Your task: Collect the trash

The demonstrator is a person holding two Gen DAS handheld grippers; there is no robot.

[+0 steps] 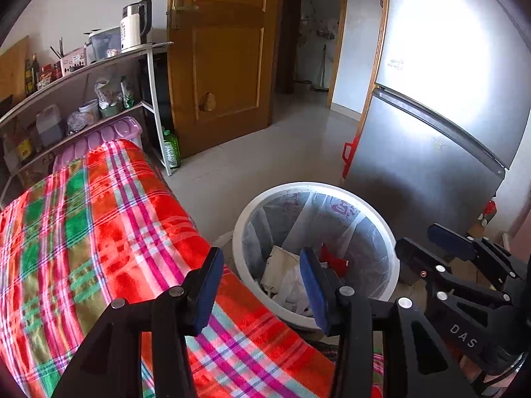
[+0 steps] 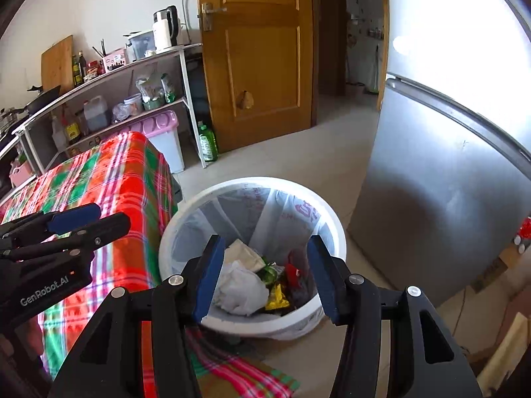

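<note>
Both of your grippers, left gripper (image 1: 262,285) and right gripper (image 2: 264,273), stand wide apart, holding nothing; the lined trash bin (image 2: 332,219) sits at 12 o'clock, crumpled paper (image 2: 240,290) inside.

pale tiled floor (image 2: 282,162) underfoot, white wall (image 2: 109,10) at ten o'clock. a wooden door (image 2: 259,56) stands open at twelve, a dim hallway (image 2: 358,49) beyond it. at two o'clock a silver fridge (image 2: 441,179) catches hard glare. at nine o'clock a shelf (image 2: 139,66) carries a kettle (image 2: 164,30) and bottles; a plaid cloth (image 1: 99,232) covers the table at eight.
</note>
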